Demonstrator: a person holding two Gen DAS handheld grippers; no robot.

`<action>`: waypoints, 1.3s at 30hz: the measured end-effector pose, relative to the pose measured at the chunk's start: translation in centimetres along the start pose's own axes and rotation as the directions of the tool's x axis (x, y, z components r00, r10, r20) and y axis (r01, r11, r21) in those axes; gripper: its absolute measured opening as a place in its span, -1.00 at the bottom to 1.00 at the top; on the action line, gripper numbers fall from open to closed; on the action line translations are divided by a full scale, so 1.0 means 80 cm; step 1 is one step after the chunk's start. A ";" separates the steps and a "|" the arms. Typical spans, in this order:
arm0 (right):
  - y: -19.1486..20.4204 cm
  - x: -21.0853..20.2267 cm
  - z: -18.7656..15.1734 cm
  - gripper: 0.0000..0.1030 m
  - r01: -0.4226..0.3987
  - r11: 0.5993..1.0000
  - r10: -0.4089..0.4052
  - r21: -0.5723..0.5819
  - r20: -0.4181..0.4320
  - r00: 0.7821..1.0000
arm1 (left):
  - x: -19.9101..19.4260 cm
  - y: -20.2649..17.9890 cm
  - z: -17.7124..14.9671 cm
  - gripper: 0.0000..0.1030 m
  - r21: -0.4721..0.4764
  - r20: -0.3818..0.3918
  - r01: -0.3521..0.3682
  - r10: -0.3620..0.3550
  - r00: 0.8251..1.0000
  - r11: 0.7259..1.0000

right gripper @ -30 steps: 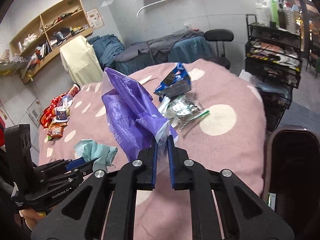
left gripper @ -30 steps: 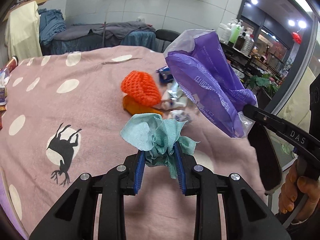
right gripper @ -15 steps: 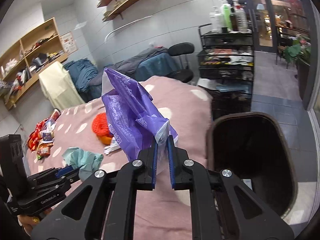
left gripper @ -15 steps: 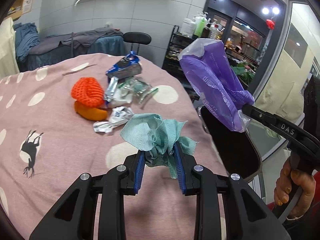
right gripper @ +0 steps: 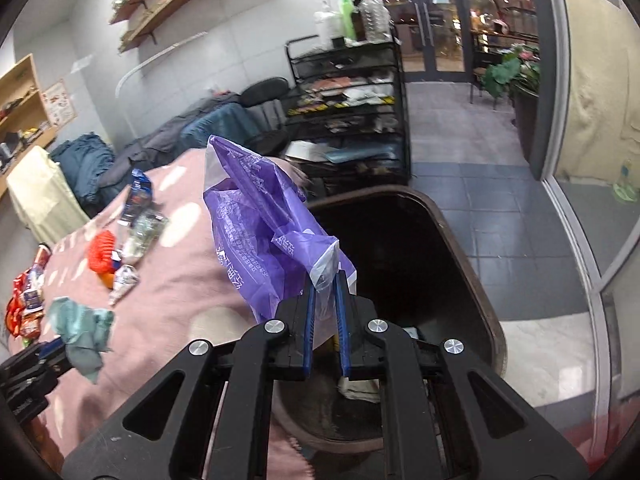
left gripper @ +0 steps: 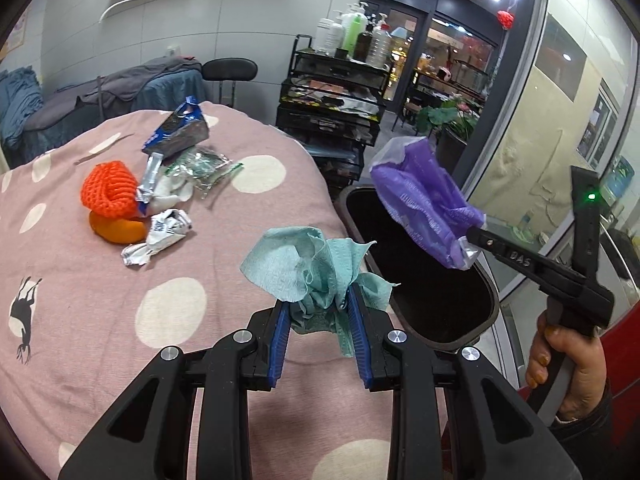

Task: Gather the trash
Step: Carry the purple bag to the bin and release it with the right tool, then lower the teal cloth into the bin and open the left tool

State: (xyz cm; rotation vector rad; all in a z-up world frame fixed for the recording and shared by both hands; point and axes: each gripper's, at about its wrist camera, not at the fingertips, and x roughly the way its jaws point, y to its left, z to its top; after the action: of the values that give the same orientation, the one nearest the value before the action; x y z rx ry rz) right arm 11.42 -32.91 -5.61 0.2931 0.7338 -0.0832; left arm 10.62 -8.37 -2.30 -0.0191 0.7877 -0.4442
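Note:
My left gripper (left gripper: 320, 300) is shut on a crumpled teal paper towel (left gripper: 308, 264), held over the right edge of the pink dotted blanket (left gripper: 100, 280). My right gripper (right gripper: 325, 280) is shut on a purple plastic bag (right gripper: 260, 232), which hangs above the dark trash bin (right gripper: 472, 248). In the left wrist view the same purple bag (left gripper: 420, 204) hovers over the bin (left gripper: 490, 316) beside the bed. The teal towel (right gripper: 80, 328) shows at the lower left of the right wrist view.
On the blanket lie an orange net (left gripper: 106, 188), an orange fruit (left gripper: 116, 230), a blue snack wrapper (left gripper: 176, 130), clear green-printed wrappers (left gripper: 200, 168) and a crumpled white wrapper (left gripper: 160, 232). A black wire rack (right gripper: 352, 104) stands behind the bin. Snack packets (right gripper: 24, 304) lie at the blanket's far end.
Both grippers have swung to the right, off the middle of the blanket toward the bin. The purple bag now hangs over the bin's mouth. Both grips are unchanged.

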 end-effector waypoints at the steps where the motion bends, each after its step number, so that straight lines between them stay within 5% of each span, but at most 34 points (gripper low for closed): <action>1: -0.005 0.005 -0.002 -0.78 0.008 1.000 -0.008 0.004 -0.009 1.000 | 0.002 -0.004 -0.001 -0.45 0.006 -0.004 0.003 -0.003 1.000 1.000; 12: -0.037 0.062 -0.037 -0.78 0.112 0.994 -0.109 0.017 -0.118 0.987 | 0.031 -0.045 -0.001 -0.45 0.094 -0.064 0.046 -0.040 0.997 0.995; 14: -0.039 0.065 -0.041 -0.62 0.113 0.993 -0.109 0.025 -0.124 0.986 | 0.038 -0.051 0.000 -0.45 0.100 -0.081 0.059 -0.051 0.995 0.993; 18: -0.041 0.057 -0.044 0.34 0.131 0.991 -0.129 0.026 -0.084 0.988 | 0.051 -0.061 0.001 -0.45 0.109 -0.115 0.090 -0.078 0.990 0.990; 39: -0.100 -0.015 -0.011 0.52 0.216 0.960 -0.231 0.176 0.067 0.971 | 0.135 -0.144 0.026 -0.45 0.220 -0.251 0.179 -0.121 0.960 0.959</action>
State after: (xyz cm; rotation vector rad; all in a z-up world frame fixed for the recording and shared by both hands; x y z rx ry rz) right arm 8.56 -40.37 -7.29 0.3641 0.6717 -0.3725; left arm 14.39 -23.34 -6.07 0.2045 0.9644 -0.6948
